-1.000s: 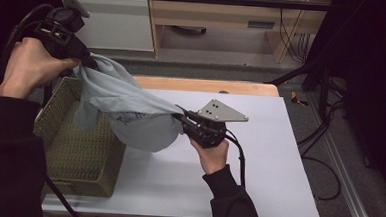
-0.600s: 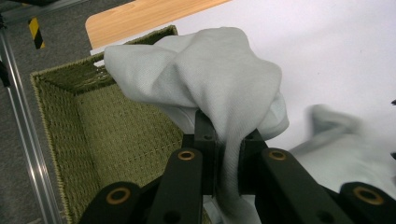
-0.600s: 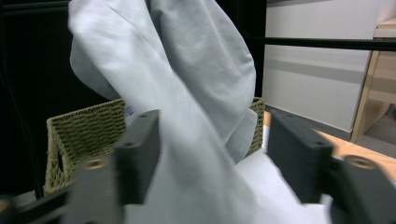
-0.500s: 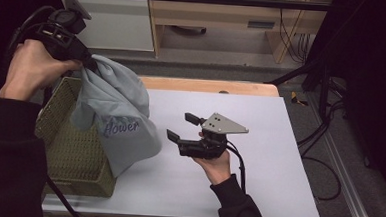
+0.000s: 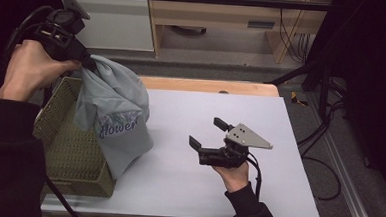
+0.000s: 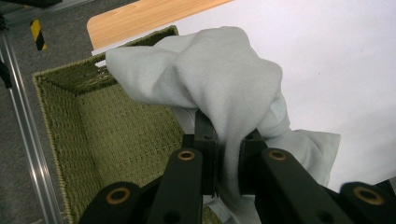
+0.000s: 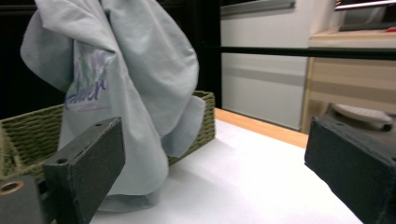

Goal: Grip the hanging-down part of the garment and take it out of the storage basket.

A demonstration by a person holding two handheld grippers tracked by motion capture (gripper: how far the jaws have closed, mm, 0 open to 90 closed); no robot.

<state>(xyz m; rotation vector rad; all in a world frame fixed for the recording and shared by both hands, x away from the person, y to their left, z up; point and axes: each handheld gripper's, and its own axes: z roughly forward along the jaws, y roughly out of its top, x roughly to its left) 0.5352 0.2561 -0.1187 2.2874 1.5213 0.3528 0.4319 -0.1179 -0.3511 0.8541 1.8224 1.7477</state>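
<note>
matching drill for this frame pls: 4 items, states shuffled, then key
1. left tool
2. right tool
3. pale blue printed T-shirt
4. green woven basket

A. sits at the table's left edge
B. open, holding nothing
C. hangs, lower end on the basket rim and white tabletop
D. shut on cloth

Pairs: 1-D, 2-B, 3-C, 4-A

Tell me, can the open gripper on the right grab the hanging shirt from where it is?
Probably yes. The right gripper is open and faces the shirt, with bare white table between them, though it isn't touching yet.
</note>
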